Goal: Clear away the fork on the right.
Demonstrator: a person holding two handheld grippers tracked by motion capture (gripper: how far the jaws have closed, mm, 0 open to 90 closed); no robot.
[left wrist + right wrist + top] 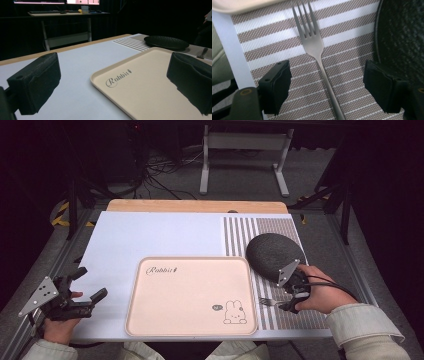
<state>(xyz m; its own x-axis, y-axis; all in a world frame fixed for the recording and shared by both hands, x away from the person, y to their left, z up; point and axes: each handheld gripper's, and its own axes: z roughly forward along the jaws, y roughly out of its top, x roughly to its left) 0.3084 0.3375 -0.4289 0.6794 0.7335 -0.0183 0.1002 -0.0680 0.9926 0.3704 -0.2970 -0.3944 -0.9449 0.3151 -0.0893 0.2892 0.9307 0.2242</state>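
Observation:
A metal fork lies flat on the striped placemat, tines toward the beige tray. My right gripper hovers over its handle. In the right gripper view the fork runs up between the two jaws of the right gripper, which stand open with a gap on each side of the handle. My left gripper is held at the table's left edge, open and with nothing in it. In the left gripper view the left gripper looks across the tray.
A dark round plate sits on the placemat just beyond the right hand, also close beside the right jaw as the plate. The tray carries a "Rabbit" print and a rabbit drawing. A white mat covers the table's left part.

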